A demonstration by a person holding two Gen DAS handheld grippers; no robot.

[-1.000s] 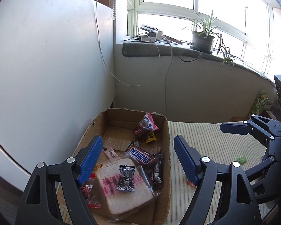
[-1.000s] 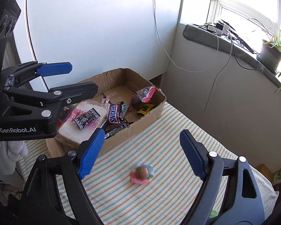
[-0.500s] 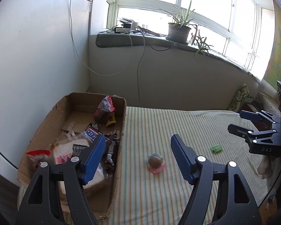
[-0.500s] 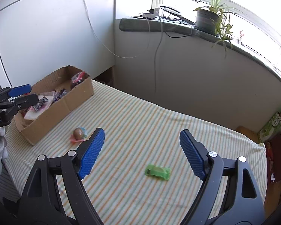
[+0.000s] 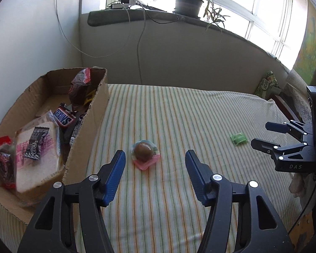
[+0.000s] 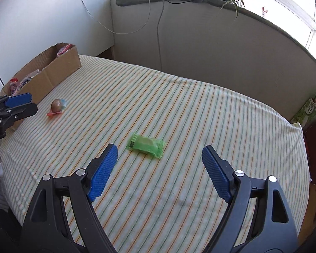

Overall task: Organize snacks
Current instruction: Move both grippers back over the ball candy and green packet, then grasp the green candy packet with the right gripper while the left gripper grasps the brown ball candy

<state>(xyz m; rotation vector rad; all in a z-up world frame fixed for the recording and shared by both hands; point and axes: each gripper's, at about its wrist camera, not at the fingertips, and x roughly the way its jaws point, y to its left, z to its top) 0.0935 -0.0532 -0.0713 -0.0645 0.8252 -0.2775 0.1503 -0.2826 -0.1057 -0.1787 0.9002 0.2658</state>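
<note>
In the left wrist view, the left gripper (image 5: 154, 162) fills the lower centre of the frame, its jaws apart but closing, with nothing pressed between the pads. The jelly cup (image 5: 145, 153), a brown dome on a pink base, sits on the striped cloth (image 5: 179, 113) just beyond the fingertips, a little left of the midline and closer to the left pad. It is round, so it has no long axis to line up with.

In the right wrist view, the right gripper (image 6: 158, 158) stands wide apart at lower centre and holds nothing. The green candy (image 6: 145, 144) lies on the cloth just ahead of the tips, nearer the left pad, its long axis running roughly across the frame and tilted down to the right, so roughly along the line between the pads rather than across it.

Each gripper is nearest its own snack; the two snacks lie well apart.

Farther off, at the frame's upper left, the box (image 6: 52, 73) already holds several snacks, with the jelly cup near its open side wall.
</note>
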